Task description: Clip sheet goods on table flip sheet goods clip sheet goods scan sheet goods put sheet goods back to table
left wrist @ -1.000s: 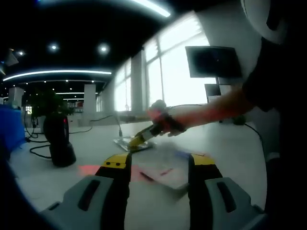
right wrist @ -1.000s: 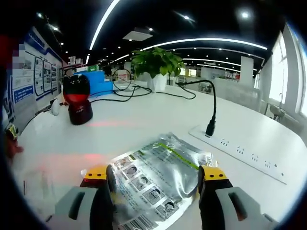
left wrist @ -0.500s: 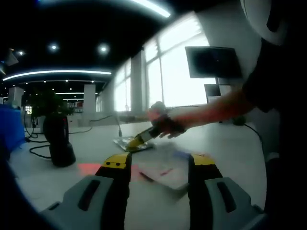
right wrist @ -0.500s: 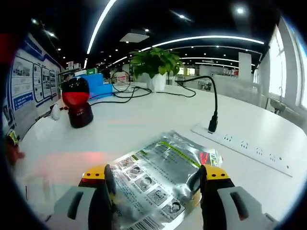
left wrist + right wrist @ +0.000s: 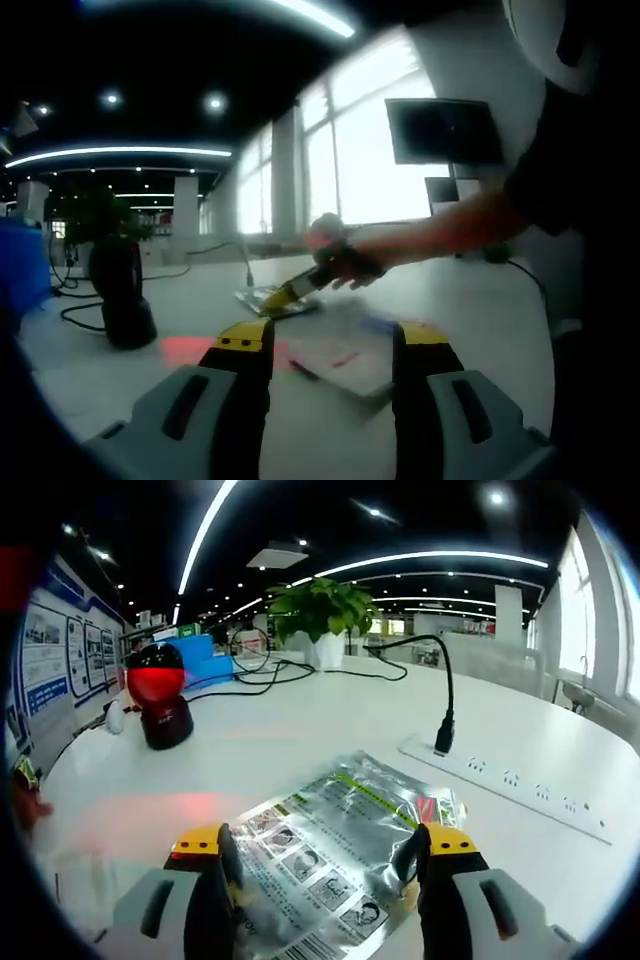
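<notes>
While the right gripper stands with its yellow-tipped jaws wide apart on either side of the silver foil sachet, that flat sachet lies on the white table, its long axis running from near left to far right. Beyond it, a white power strip sits right, a red-and-black scanner left, a potted green plant farthest. The left gripper is also wide, a pale sheet lying between its jaws.
</notes>
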`<state>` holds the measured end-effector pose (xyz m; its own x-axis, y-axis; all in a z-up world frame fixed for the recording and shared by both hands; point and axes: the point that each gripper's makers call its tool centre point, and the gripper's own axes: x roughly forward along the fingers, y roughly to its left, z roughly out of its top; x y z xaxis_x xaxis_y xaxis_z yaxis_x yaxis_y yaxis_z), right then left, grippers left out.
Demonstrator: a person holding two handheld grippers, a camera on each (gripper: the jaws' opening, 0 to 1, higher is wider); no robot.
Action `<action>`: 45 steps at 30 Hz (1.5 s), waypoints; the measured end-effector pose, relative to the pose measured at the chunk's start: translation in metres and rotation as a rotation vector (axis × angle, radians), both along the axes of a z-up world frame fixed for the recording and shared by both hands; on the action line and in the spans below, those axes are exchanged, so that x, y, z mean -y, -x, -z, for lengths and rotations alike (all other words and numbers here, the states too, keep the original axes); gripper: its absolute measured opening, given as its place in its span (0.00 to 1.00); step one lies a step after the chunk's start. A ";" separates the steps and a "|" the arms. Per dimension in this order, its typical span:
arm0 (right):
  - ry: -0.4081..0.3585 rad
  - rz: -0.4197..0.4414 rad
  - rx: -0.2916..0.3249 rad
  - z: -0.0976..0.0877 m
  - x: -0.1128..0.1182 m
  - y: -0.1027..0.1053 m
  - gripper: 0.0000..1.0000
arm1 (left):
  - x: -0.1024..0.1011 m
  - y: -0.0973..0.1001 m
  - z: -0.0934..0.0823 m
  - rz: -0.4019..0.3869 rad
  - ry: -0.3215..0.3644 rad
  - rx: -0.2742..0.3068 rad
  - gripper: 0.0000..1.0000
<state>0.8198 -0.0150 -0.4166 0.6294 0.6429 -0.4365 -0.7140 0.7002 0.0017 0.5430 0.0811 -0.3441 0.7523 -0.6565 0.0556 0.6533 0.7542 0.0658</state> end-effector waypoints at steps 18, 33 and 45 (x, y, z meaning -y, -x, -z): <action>-0.078 0.013 0.156 -0.056 0.017 0.012 0.74 | -0.004 -0.002 -0.001 -0.011 0.017 -0.013 0.40; -0.114 0.060 0.220 -0.094 0.063 0.056 0.72 | -0.002 -0.003 0.001 -0.006 0.016 -0.029 0.40; -0.170 0.066 0.273 -0.117 0.077 0.109 0.69 | -0.001 -0.001 -0.001 0.000 0.027 -0.042 0.40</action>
